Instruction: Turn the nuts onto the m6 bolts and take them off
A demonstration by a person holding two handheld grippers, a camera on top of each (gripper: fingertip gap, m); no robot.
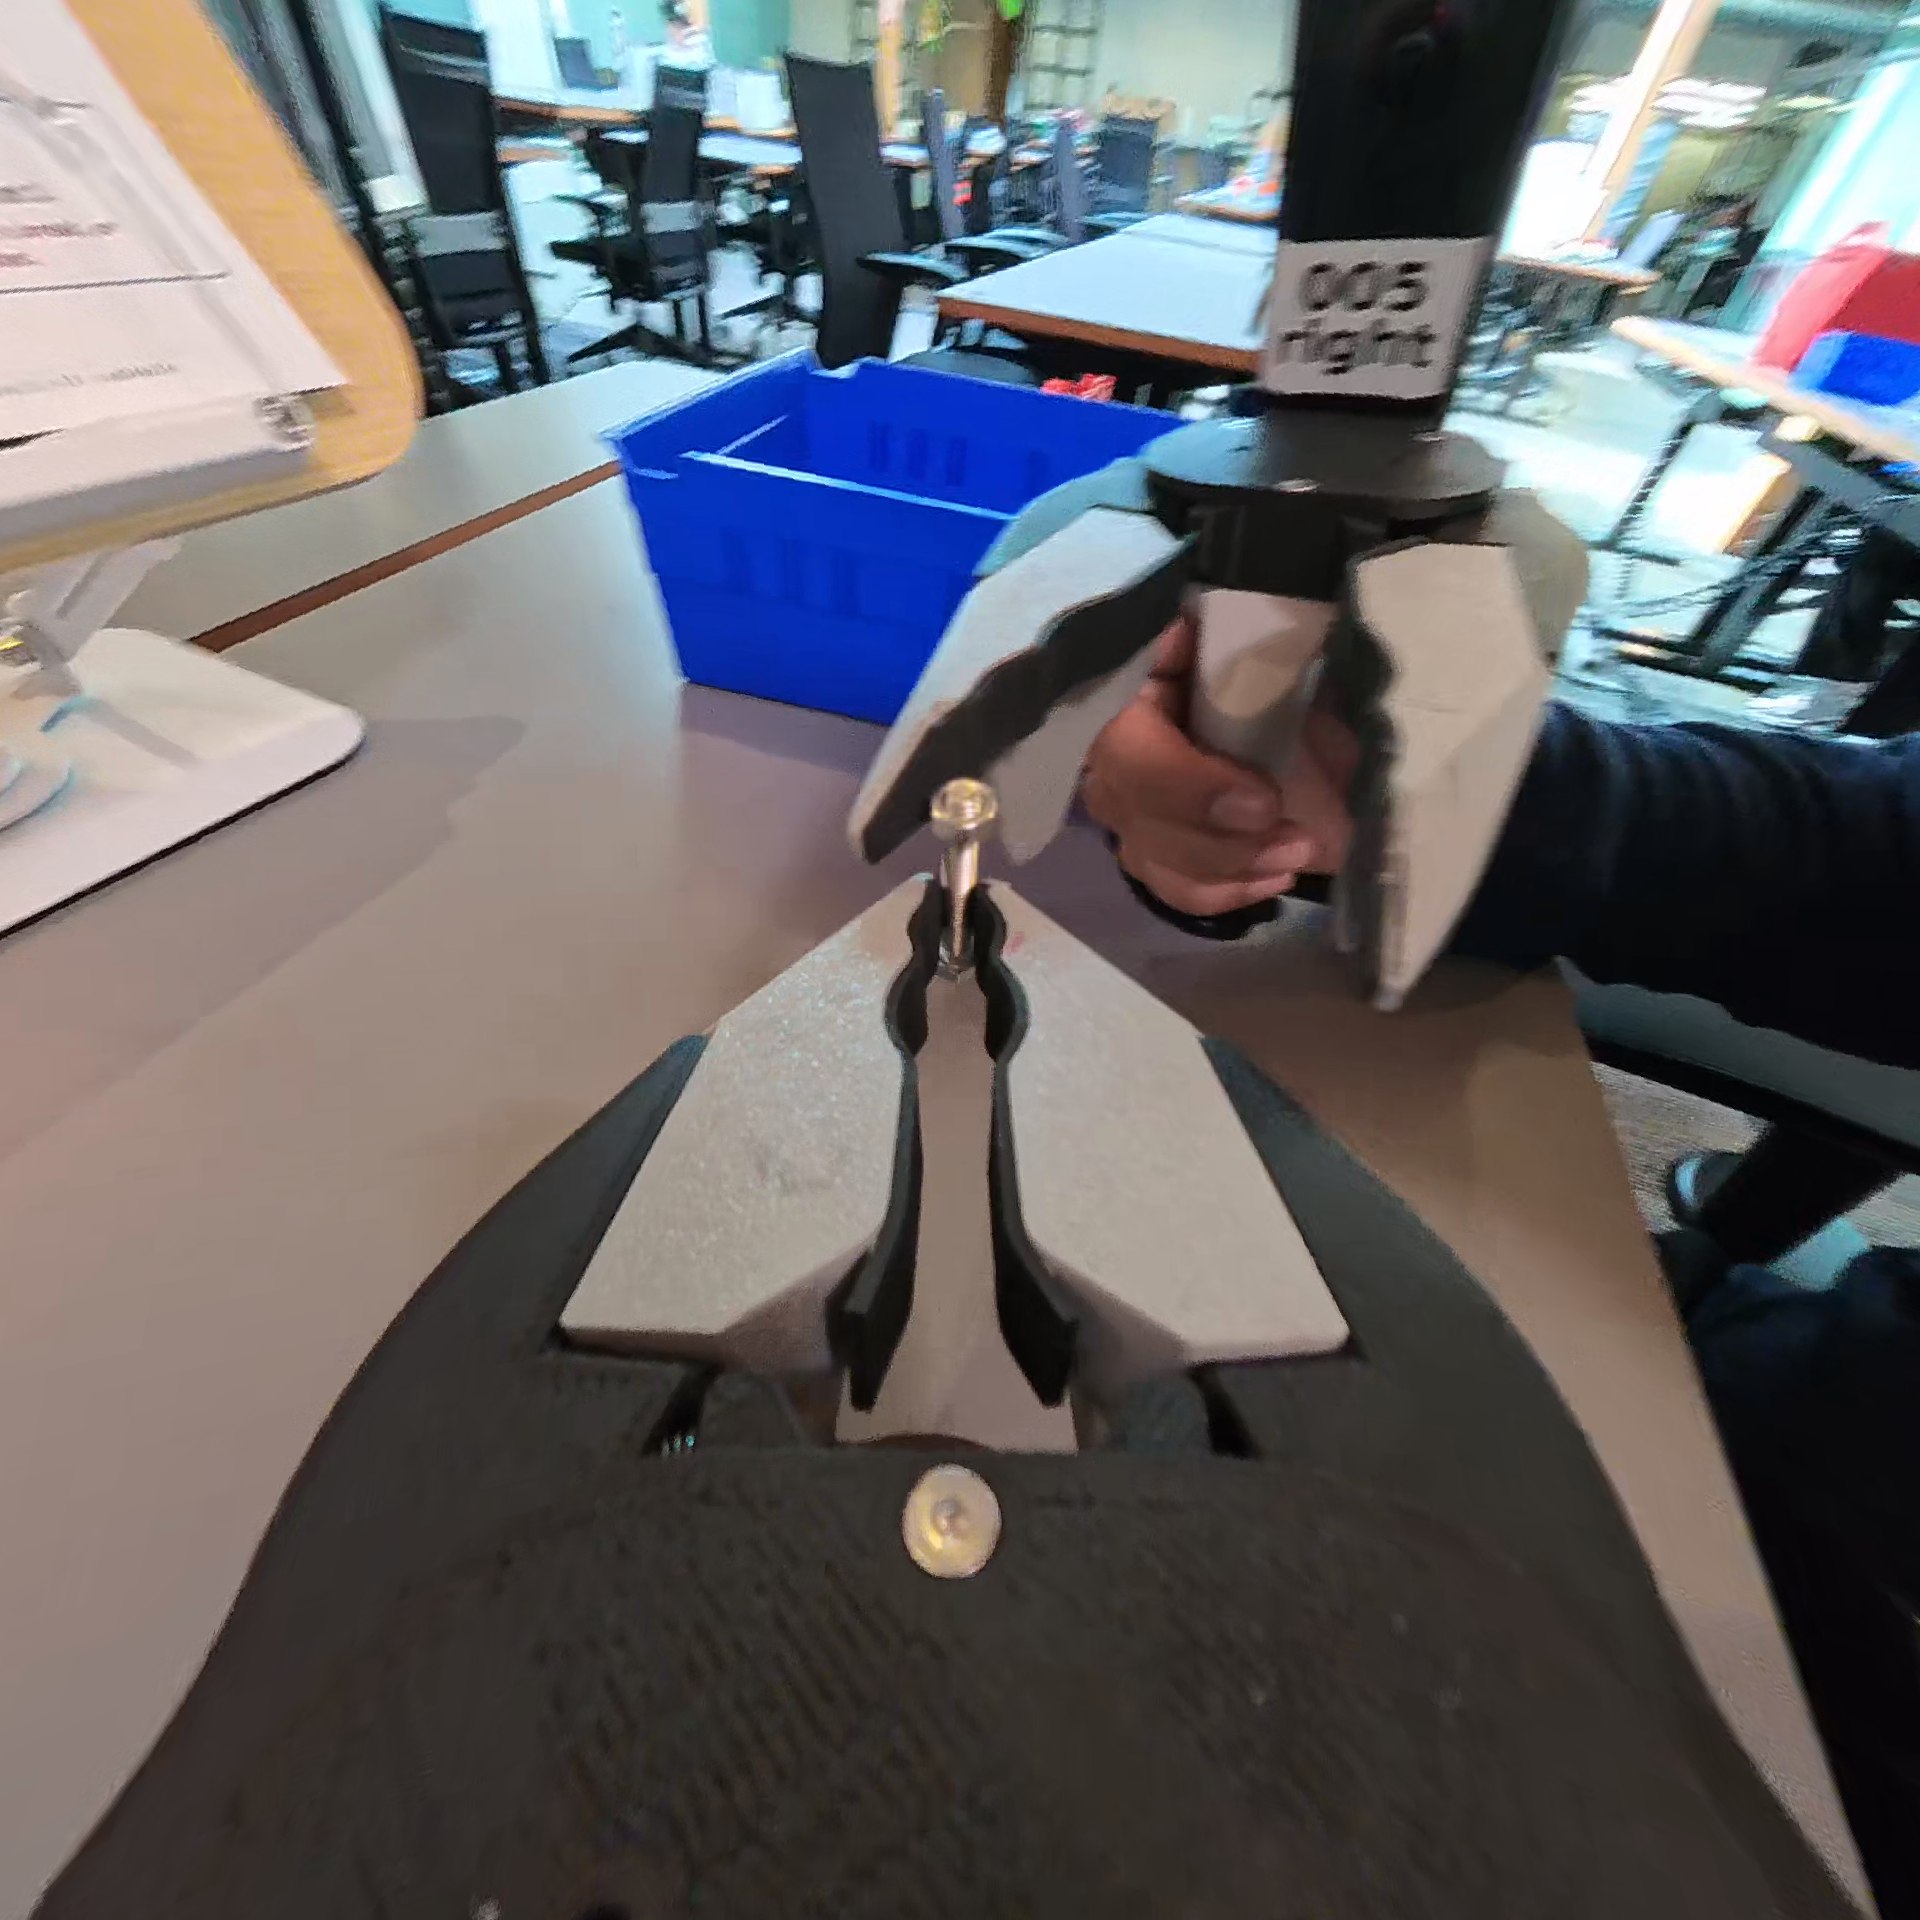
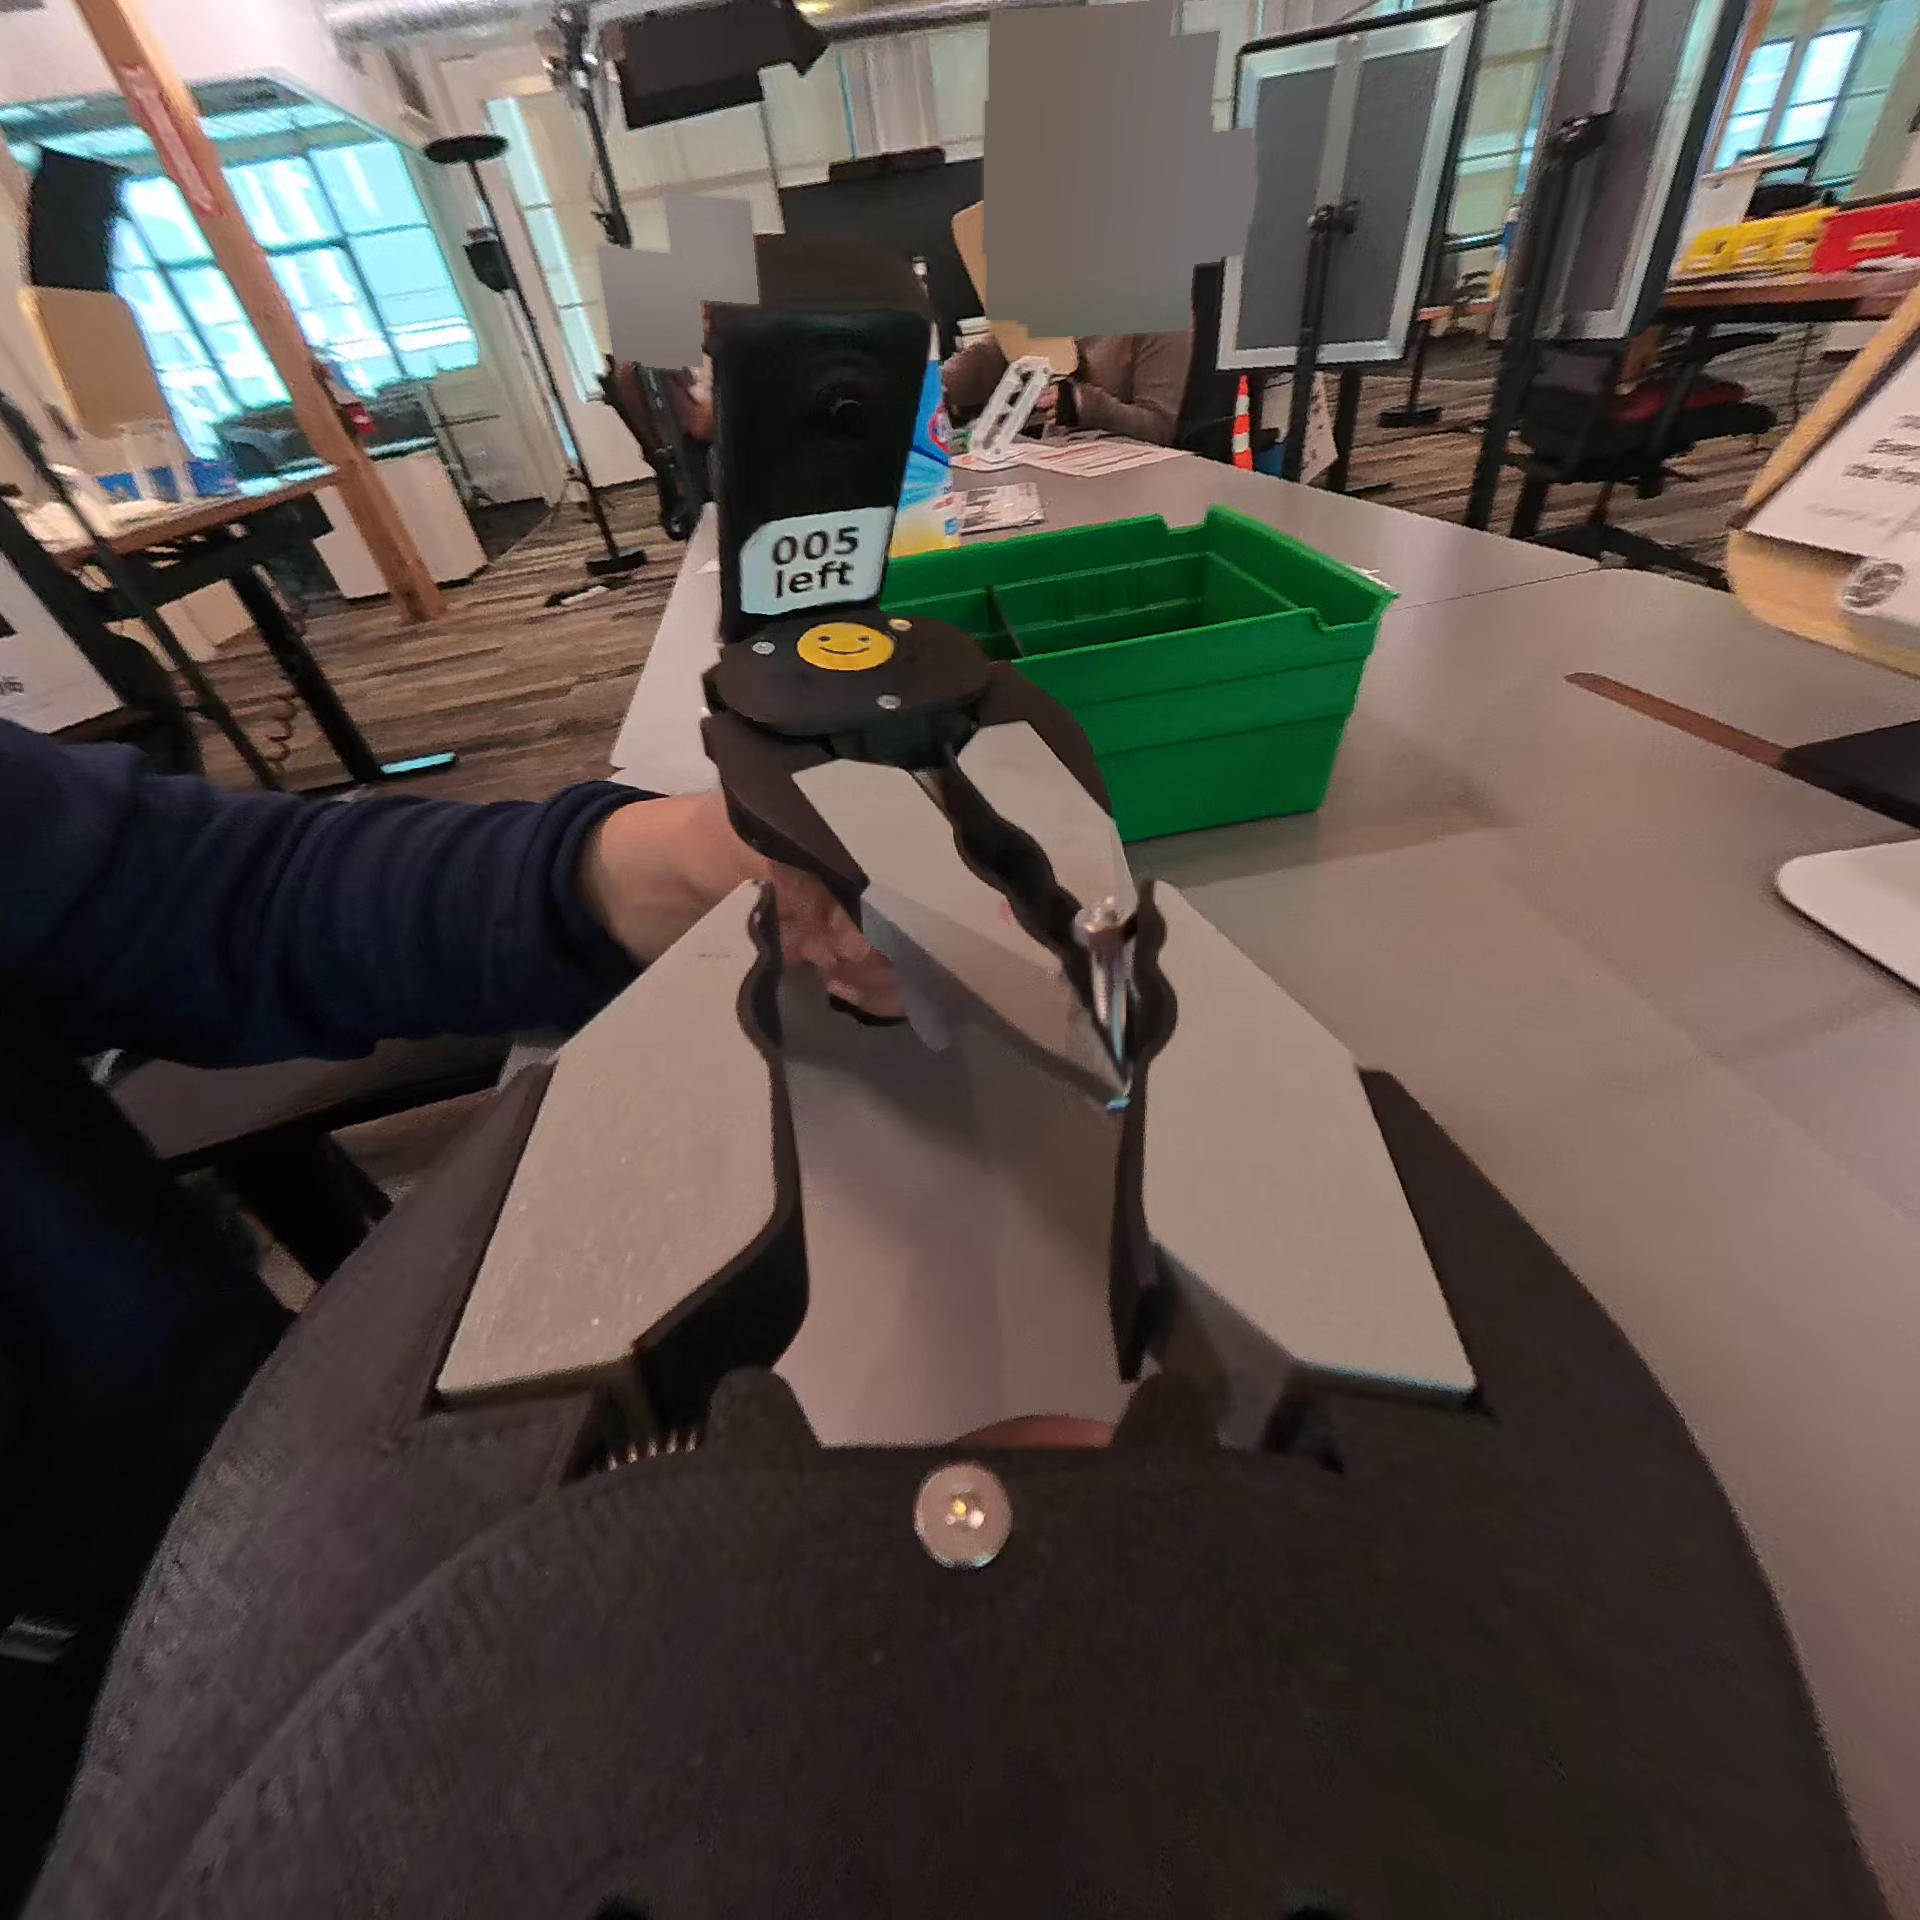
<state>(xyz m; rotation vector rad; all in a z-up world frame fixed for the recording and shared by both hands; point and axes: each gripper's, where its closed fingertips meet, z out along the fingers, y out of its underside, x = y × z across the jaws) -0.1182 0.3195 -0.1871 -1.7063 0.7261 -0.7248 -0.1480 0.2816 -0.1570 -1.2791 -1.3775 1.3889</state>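
Note:
My left gripper (image 1: 958, 906) is shut on a silver M6 bolt (image 1: 964, 831) near its fingertips. The bolt's head sticks out beyond them. A small silver piece (image 1: 952, 962) sits on the shank between the pads; I cannot tell if it is the nut. My right gripper (image 1: 1138, 920) is open, and one of its fingers (image 1: 966, 717) hangs just over the bolt head. In the right wrist view my right gripper (image 2: 956, 935) is open and empty. The bolt (image 2: 1110, 987), held by the left gripper (image 2: 1091, 1003), lies close against the inside of its right finger (image 2: 1247, 1174).
A blue bin (image 1: 831, 551) stands on the grey table (image 1: 416, 935) behind the grippers. A green divided bin (image 2: 1195, 665) stands on the other side. A white stand base (image 1: 156, 748) with a sign sits at the left. A person's hands and dark sleeves hold both grippers. The grippers' ends are close to 5 cm from one another. From either gripper's tips it is about 35 cm to the white stand base (image 1: 156, 748).

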